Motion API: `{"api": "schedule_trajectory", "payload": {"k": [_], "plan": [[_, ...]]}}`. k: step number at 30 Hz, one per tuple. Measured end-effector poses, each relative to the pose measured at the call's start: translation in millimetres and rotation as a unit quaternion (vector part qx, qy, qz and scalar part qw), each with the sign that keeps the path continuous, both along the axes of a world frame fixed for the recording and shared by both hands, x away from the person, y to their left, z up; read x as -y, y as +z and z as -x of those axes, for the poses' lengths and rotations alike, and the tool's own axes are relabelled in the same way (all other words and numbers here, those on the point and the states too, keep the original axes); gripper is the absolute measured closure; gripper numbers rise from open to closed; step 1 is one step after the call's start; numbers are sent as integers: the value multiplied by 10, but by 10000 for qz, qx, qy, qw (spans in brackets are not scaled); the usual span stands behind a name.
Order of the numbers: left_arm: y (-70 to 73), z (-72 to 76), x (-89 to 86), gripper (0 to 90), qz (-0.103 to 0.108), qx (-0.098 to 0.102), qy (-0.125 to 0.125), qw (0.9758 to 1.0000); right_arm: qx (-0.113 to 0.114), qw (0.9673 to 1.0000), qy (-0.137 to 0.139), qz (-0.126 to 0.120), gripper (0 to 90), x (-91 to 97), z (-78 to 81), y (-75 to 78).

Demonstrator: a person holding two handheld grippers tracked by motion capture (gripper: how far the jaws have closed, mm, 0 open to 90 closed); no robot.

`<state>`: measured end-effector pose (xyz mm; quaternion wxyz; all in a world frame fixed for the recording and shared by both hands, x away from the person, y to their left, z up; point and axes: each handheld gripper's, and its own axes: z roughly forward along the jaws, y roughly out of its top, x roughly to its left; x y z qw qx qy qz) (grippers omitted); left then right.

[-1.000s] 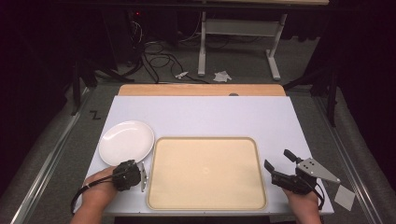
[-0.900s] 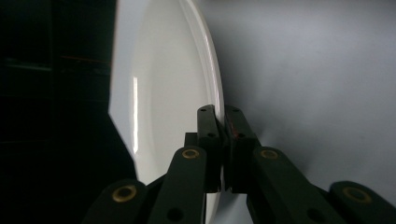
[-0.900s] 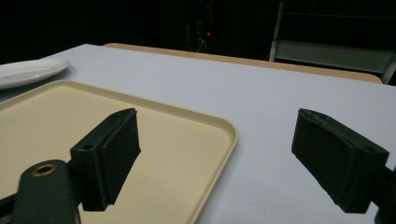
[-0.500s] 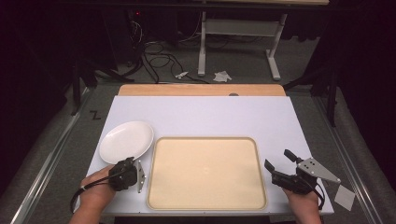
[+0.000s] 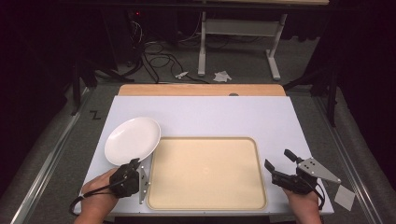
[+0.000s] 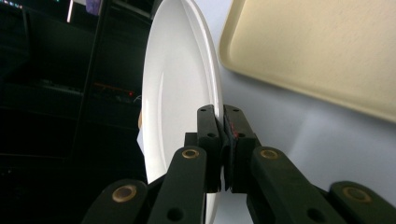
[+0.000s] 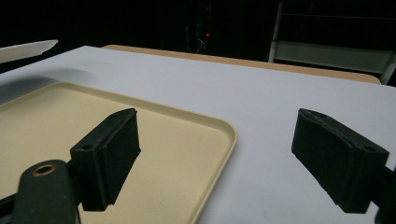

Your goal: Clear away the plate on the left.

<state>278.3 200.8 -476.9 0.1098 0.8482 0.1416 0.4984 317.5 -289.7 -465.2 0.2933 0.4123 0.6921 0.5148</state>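
Note:
A white plate (image 5: 133, 140) hangs tilted just above the white table (image 5: 224, 116), at the left beside the beige tray (image 5: 205, 172). My left gripper (image 5: 136, 164) is shut on the plate's near rim; in the left gripper view both jaws pinch the plate (image 6: 177, 93) edge at the gripper (image 6: 223, 135), with the tray (image 6: 317, 51) to the right. My right gripper (image 5: 279, 163) stands open off the tray's right edge, nothing between its fingers. In the right gripper view the gripper (image 7: 219, 126) spans the tray (image 7: 70, 121) corner, and the plate (image 7: 25, 49) edge floats far left.
A wooden strip (image 5: 201, 89) borders the table's far edge. Beyond it, on the dark floor, stand a metal table frame (image 5: 238, 28) and loose cables (image 5: 154, 56). A white scrap (image 5: 344, 197) lies beside the table's near right corner.
The left hand has risen and drawn the plate up off the table and slightly toward the tray. The right gripper has stayed where it was.

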Motion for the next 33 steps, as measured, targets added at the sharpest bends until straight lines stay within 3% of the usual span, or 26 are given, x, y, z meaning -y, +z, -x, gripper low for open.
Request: {"api": "schedule_trajectory", "payload": {"k": [9, 15, 24, 33], "plan": [[71, 95, 195, 871, 48, 37, -276, 9996, 13, 10000, -7, -5, 162, 6, 0, 3], [81, 173, 389, 871, -106, 40, -577, 9983, 16, 10000, -3, 4, 162, 4, -2, 3], [60, 252, 637, 870, -113, -77, -969, 9952, 0, 10000, -8, 20, 162, 2, -4, 1], [59, 341, 865, 870, -151, -45, -1302, 9914, -12, 10000, 1, 37, 162, -3, -4, 0]]}}
